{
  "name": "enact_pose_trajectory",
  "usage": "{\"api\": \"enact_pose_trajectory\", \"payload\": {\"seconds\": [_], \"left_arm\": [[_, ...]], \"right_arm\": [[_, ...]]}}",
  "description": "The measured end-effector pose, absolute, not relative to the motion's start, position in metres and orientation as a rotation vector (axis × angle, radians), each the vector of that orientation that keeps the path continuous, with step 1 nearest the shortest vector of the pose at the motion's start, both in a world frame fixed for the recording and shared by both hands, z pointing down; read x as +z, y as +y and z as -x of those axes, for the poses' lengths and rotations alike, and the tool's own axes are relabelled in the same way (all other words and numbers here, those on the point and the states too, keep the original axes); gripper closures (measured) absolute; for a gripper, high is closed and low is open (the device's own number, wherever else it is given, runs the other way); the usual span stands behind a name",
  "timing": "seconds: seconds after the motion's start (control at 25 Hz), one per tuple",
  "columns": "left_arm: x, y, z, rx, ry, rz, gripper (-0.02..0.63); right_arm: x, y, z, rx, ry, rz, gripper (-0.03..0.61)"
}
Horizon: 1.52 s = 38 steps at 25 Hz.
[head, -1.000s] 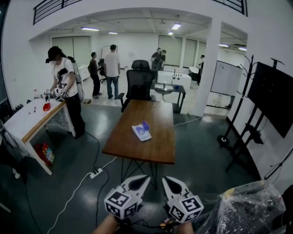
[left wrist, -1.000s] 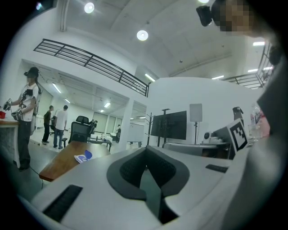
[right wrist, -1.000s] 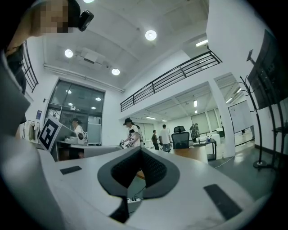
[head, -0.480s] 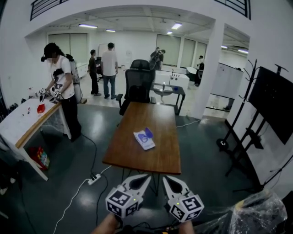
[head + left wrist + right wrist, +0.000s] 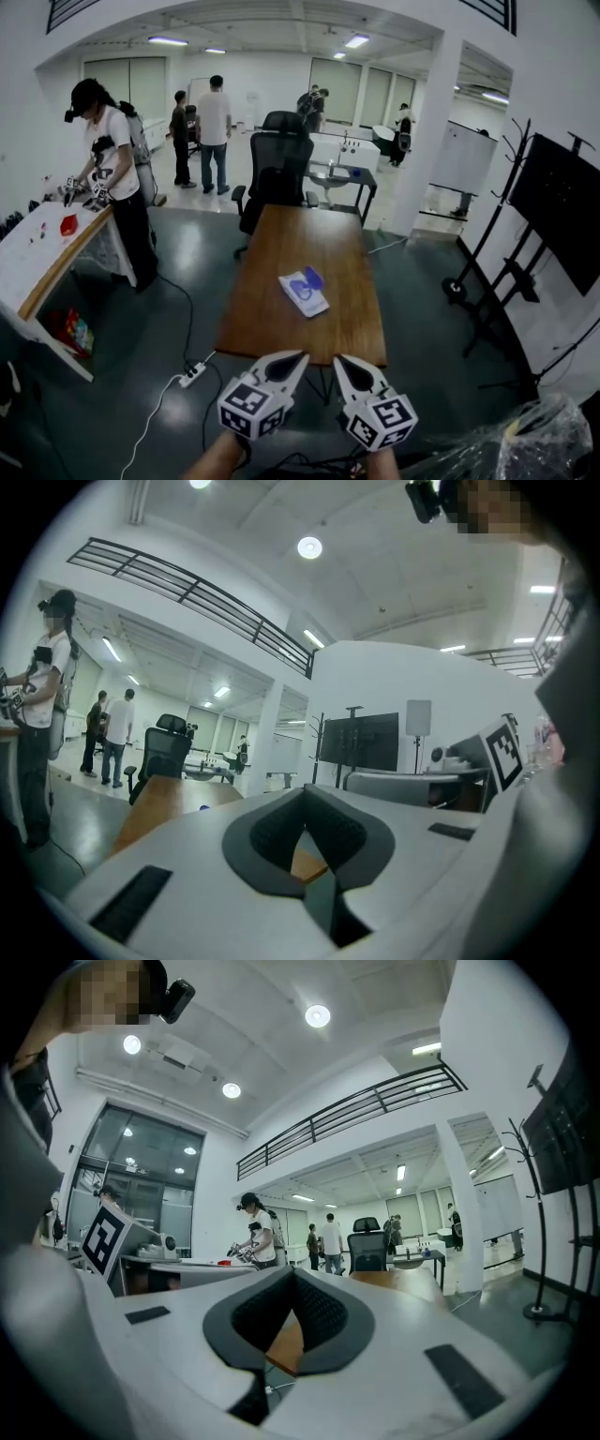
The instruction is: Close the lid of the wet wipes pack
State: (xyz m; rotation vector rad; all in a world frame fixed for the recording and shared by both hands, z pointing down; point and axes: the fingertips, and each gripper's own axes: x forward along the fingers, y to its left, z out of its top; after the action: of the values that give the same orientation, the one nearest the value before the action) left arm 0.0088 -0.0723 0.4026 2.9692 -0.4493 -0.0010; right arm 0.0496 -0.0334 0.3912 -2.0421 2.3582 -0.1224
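Note:
The wet wipes pack (image 5: pixel 304 292) lies flat near the middle of the long wooden table (image 5: pixel 272 319), white with blue print, its blue lid (image 5: pixel 313 277) flipped up at the far end. Both grippers are held low in front of me, short of the table's near edge and well away from the pack. In the head view my left gripper (image 5: pixel 299 356) and right gripper (image 5: pixel 339 361) point forward side by side, each with its jaws meeting at the tips and nothing between them. The left gripper view (image 5: pixel 305 795) and right gripper view (image 5: pixel 292 1275) show the same shut tips.
A black office chair (image 5: pixel 281 159) stands at the table's far end. A person (image 5: pixel 105 178) works at a white table (image 5: pixel 37 253) on the left. A power strip (image 5: pixel 192 375) and cables lie on the floor. A screen on a stand (image 5: pixel 553 220) and a plastic-wrapped bundle (image 5: pixel 525 441) are on the right.
The view has moved closer to the wooden table, so the pack now sits lower and larger in the picture. Both grippers stay shut and side by side.

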Motion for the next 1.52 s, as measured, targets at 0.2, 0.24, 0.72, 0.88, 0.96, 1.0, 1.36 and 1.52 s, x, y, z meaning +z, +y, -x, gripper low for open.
{"api": "enact_pose_trajectory", "payload": {"seconds": [0.2, 0.24, 0.72, 0.88, 0.96, 1.0, 1.36, 1.52], "left_arm": [[0.412, -0.110, -0.012, 0.011, -0.467, -2.945, 0.606], [0.413, -0.117, -0.014, 0.012, -0.469, -2.942, 0.606], [0.442, -0.217, -0.073, 0.097, -0.616, -2.914, 0.606], [0.449, -0.252, -0.104, 0.116, -0.670, -2.888, 0.606], [0.454, -0.267, -0.117, 0.121, -0.695, -2.863, 0.606], [0.456, -0.275, -0.124, 0.122, -0.710, -2.853, 0.606], [0.480, -0.327, -0.166, 0.210, -0.859, -2.787, 0.606], [0.496, -0.341, -0.171, 0.248, -0.888, -2.750, 0.606]], "right_arm": [[0.401, -0.069, -0.055, -0.149, 2.364, 2.058, 0.568], [0.403, -0.076, -0.058, -0.155, 2.365, 2.057, 0.568], [0.421, -0.188, -0.124, -0.205, 2.452, 1.961, 0.568], [0.432, -0.228, -0.161, -0.261, 2.479, 1.930, 0.568], [0.436, -0.247, -0.177, -0.281, 2.499, 1.905, 0.568], [0.437, -0.256, -0.184, -0.288, 2.510, 1.893, 0.568], [0.469, -0.319, -0.243, -0.411, 2.592, 1.857, 0.568], [0.490, -0.344, -0.255, -0.476, 2.616, 1.849, 0.568]]}}
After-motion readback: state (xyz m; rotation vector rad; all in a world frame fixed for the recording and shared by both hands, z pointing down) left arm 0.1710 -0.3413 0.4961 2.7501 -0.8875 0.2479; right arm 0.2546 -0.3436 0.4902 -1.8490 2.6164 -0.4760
